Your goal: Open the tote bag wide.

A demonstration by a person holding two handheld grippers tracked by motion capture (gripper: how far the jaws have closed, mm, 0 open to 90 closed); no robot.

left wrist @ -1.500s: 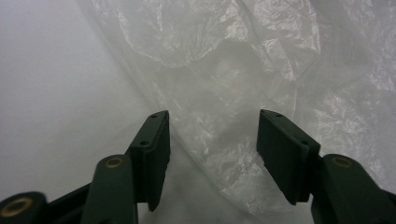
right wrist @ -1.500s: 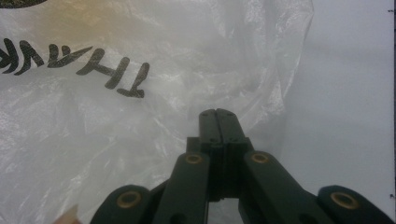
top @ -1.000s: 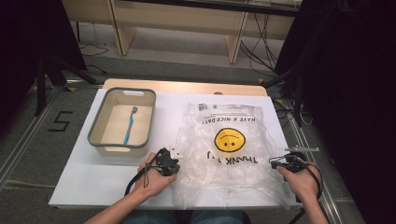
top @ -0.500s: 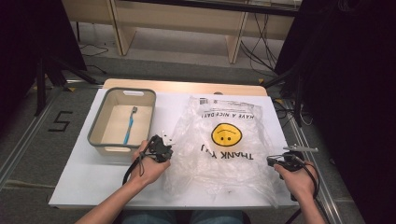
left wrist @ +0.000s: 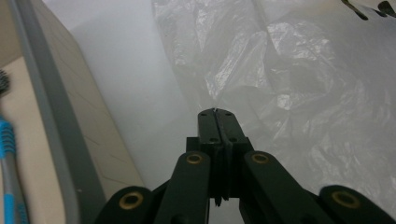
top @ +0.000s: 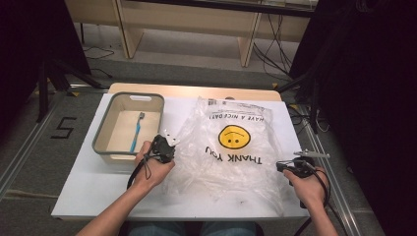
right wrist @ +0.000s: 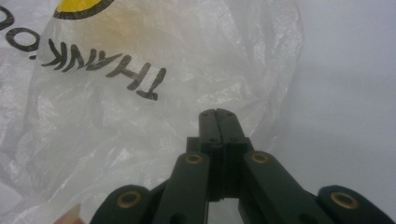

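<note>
A clear plastic bag (top: pixel 231 147) with a yellow smiley and "THANK YOU" print lies crumpled on the white table (top: pixel 88 187). My left gripper (top: pixel 168 143) is at the bag's left edge, beside the bin, with its jaws pressed shut (left wrist: pixel 215 112) over the rumpled film (left wrist: pixel 289 93). I cannot tell whether any film is pinched. My right gripper (top: pixel 279 165) is at the bag's right edge, low near the table. Its jaws (right wrist: pixel 218 112) are also shut, their tip over the bag's border (right wrist: pixel 140 116).
A grey bin (top: pixel 105 125) stands on the table's left side with a blue toothbrush (top: pixel 136 132) lying in it. Its rim (left wrist: pixel 51 116) and the toothbrush (left wrist: pixel 7 140) lie close to the left gripper. Cables lie on the floor beyond the table.
My left hand has moved away from the person and slightly left, toward the bin, rising a little. The bag's left side looks more bunched. The right hand has stayed put.
</note>
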